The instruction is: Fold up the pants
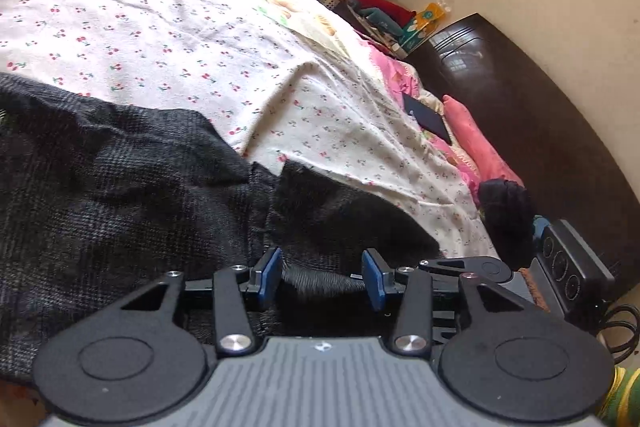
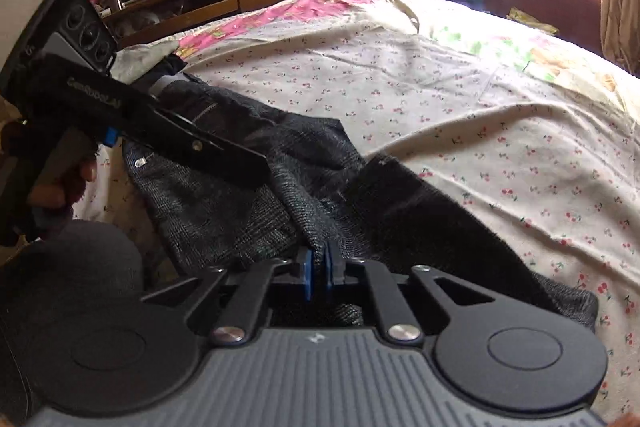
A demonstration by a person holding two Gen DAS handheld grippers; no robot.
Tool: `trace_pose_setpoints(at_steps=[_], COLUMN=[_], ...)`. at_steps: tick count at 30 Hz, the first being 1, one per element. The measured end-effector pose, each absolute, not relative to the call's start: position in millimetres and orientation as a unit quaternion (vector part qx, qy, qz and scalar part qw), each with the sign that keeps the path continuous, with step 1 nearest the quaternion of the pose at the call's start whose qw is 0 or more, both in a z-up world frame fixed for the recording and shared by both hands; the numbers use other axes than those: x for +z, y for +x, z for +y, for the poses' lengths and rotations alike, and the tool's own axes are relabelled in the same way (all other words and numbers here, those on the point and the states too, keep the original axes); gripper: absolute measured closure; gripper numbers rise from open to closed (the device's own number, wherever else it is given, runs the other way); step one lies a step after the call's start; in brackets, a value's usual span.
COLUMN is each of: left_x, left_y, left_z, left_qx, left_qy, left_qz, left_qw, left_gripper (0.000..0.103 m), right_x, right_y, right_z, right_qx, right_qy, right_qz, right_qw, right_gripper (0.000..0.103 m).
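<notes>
While the pants (image 2: 248,203) lie rumpled on the bed sheet (image 2: 460,99), the right gripper (image 2: 319,269) pinches a fold of them — likely to lift it — and the left gripper (image 1: 325,277) stands parted around a bunched ridge without pressing.

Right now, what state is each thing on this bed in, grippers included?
Pants: dark, rumpled, not yet folded flat.
Left gripper: open, cloth between its pads, not pinched.
Right gripper: shut on a pants fold.
Sheet: spread, wrinkled.
Phone: lying flat, screen dark.
</notes>
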State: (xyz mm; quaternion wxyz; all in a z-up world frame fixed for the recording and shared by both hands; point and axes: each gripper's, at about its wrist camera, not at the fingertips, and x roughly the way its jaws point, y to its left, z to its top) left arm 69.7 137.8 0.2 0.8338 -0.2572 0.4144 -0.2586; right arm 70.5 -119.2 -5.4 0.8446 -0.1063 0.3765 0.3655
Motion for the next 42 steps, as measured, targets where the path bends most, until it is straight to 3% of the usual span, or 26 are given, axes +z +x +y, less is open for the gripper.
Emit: trace_pose_setpoints(at_steps=[4, 20, 25, 26, 29, 33, 34, 38, 39, 40, 41, 42], left_x=[-7, -37, -41, -40, -32, -40, -42, -43, -43, -41, -37, -33], left_y=[73, 109, 123, 122, 111, 117, 119, 124, 124, 124, 122, 121], left_z=[137, 86, 81, 79, 73, 75, 75, 63, 56, 46, 40, 38], left_qx=[-0.240, -0.205, -0.206, -0.205, -0.204, -0.203, -0.205, -0.261, -0.263, -0.255, -0.250, -0.248], left_qy=[-0.256, -0.151, -0.174, -0.165, -0.119, -0.135, -0.139, -0.158, -0.146, -0.122, -0.102, -0.092], left_qz=[0.421, 0.492, 0.503, 0.504, 0.497, 0.505, 0.508, 0.509, 0.509, 0.511, 0.507, 0.502], left_qw=[0.837, 0.832, 0.821, 0.823, 0.835, 0.828, 0.825, 0.805, 0.806, 0.812, 0.819, 0.824], left_gripper=[0.047, 0.041, 0.040, 0.041, 0.068, 0.068, 0.065, 0.003, 0.001, 0.001, 0.011, 0.033], right_x=[-43, -40, -43, -44, -43, -46, -47, -49, -50, -51, -51, -51], right_y=[71, 59, 62, 61, 62, 62, 63, 66, 67, 68, 69, 69], right_z=[-106, -109, -114, -114, -118, -123, -123, -123, -124, -124, -124, -124], right_qx=[0.364, 0.377, 0.377, 0.376, 0.375, 0.373, 0.371, 0.364, 0.364, 0.364, 0.362, 0.359], right_qy=[-0.124, -0.088, -0.068, -0.064, -0.053, -0.038, -0.036, -0.029, -0.027, -0.026, -0.027, -0.029], right_qz=[0.388, 0.368, 0.374, 0.373, 0.370, 0.372, 0.375, 0.377, 0.378, 0.379, 0.381, 0.382], right_qw=[0.838, 0.845, 0.845, 0.846, 0.848, 0.849, 0.849, 0.851, 0.851, 0.850, 0.850, 0.851], right_gripper=[0.096, 0.096, 0.094, 0.094, 0.093, 0.091, 0.091, 0.091, 0.091, 0.092, 0.092, 0.092])
